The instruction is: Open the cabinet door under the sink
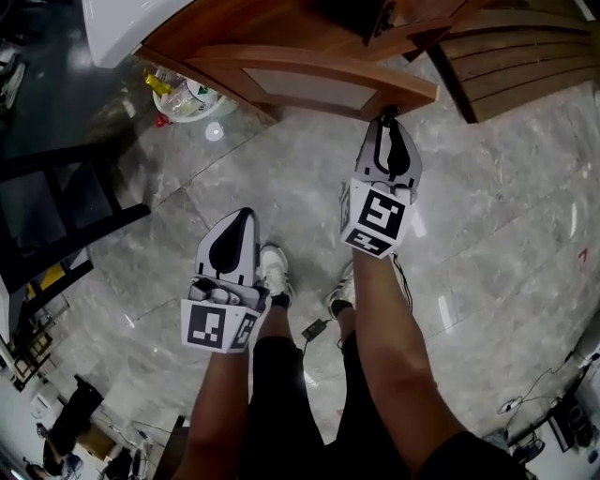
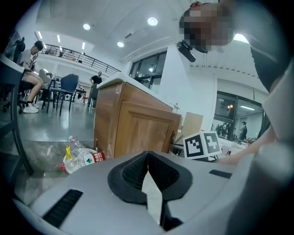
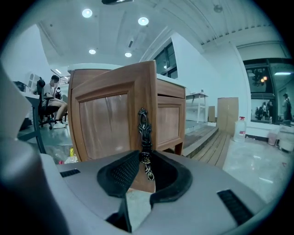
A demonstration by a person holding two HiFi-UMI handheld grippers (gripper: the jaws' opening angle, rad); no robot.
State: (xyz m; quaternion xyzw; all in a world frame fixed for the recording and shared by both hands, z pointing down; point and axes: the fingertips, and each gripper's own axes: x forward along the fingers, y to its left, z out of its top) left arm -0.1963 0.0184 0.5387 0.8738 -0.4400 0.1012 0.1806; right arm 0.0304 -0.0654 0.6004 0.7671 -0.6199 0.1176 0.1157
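The wooden cabinet under the white sink (image 1: 111,28) has its door (image 1: 309,82) swung out towards me. In the right gripper view the door (image 3: 115,124) stands edge-on with its dark ornate metal handle (image 3: 144,131) upright. My right gripper (image 3: 145,158) is shut on the handle's knob, and the head view shows it (image 1: 389,120) at the door's free edge. My left gripper (image 1: 246,216) hangs over the floor to the left, apart from the cabinet, shut with nothing in it (image 2: 148,155). The cabinet's side (image 2: 133,126) shows ahead of it.
A pile of clear plastic bottles (image 1: 187,98) lies on the floor by the cabinet's left corner. Wooden decking (image 1: 525,56) runs at the upper right. A dark chair frame (image 1: 56,206) stands at the left. My feet (image 1: 275,272) are on grey marble tiles.
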